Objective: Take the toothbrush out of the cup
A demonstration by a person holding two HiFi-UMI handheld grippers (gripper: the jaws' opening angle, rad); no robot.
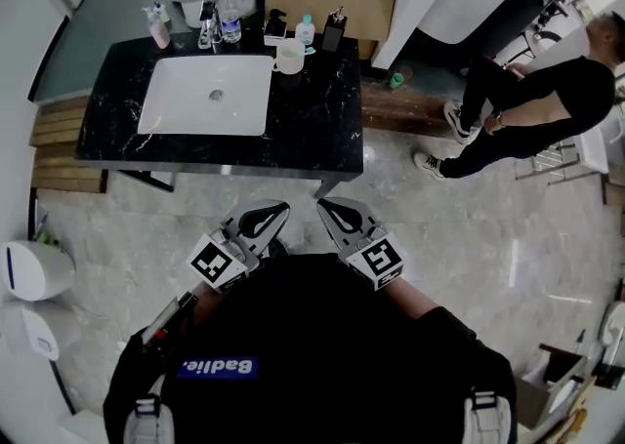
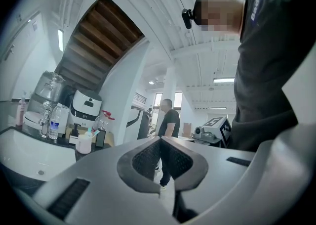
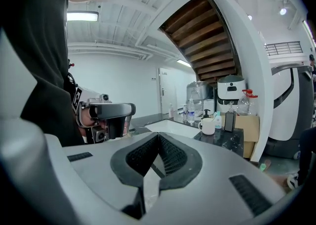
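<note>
- Two tools near the person's body, well apart from the worktop: left hand-held gripper and right hand-held gripper, each with jaws closed together, empty.
- Toothbrush stands in the white cup on the worktop, just beside the sink.

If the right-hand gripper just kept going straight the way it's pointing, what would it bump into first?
The right gripper would probably meet the front edge of the black counter, near the white sink; nothing shows in between. The cup stands farther back, off to the right. Depth is unclear.
</note>
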